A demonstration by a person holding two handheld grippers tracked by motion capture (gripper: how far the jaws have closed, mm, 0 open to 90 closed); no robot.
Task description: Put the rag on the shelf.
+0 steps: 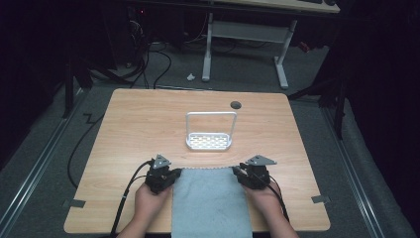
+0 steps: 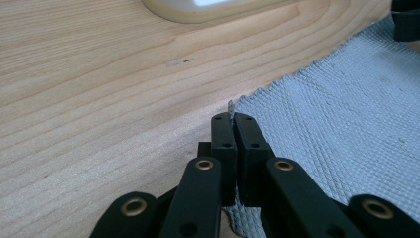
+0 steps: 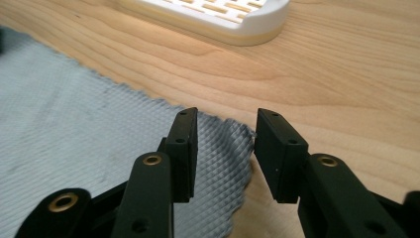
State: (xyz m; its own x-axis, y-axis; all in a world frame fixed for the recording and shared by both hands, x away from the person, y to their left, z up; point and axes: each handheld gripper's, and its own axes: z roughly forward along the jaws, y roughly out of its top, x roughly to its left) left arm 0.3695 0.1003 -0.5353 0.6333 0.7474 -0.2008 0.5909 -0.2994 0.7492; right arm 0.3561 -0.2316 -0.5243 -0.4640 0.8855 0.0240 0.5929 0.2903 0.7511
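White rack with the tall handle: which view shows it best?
High view. The white rack shows whole there, slotted base and upright loop handle, standing on the table beyond the grey cloth. The left gripper view catches a sliver of its base edge; the right gripper view shows a near corner with slots, no handle.

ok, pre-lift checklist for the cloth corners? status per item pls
1. Left gripper shut on the grey cloth at its far left corner: ok, jaws are closed with the cloth edge pinched between them.
2. Right gripper shut on the far right corner: not ok, jaws are open with the corner lying between them.
3. Both grippers at matching far corners: ok in the high view.
4. Cloth flat, no folds: ok where visible; the near edge runs out of frame, cannot tell.
5. White rack apart from the cloth: ok, bare table between them.
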